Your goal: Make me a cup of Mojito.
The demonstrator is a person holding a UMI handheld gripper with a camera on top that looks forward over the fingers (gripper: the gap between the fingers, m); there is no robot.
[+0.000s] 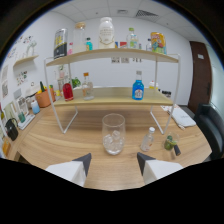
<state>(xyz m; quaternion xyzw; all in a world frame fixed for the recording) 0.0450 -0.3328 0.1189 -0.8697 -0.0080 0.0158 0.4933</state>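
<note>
A clear glass [113,133] with ice cubes in its bottom stands on the wooden table [65,142], just ahead of my fingers and roughly centred between them. A small clear bottle [147,138] stands to its right, and a green lime-like item [170,144] lies further right. On the lower shelf sit a blue bottle [138,88], a red bottle [67,91] and a clear bottle [87,86]. My gripper [114,163] is open, with nothing between its fingers.
A two-tier wire and wood shelf [112,54] stands behind the glass, its top tier holding several bottles and jars. An orange pot [43,97] and small items sit at the left. A dark chair [210,125] is at the right, papers [182,117] beside it.
</note>
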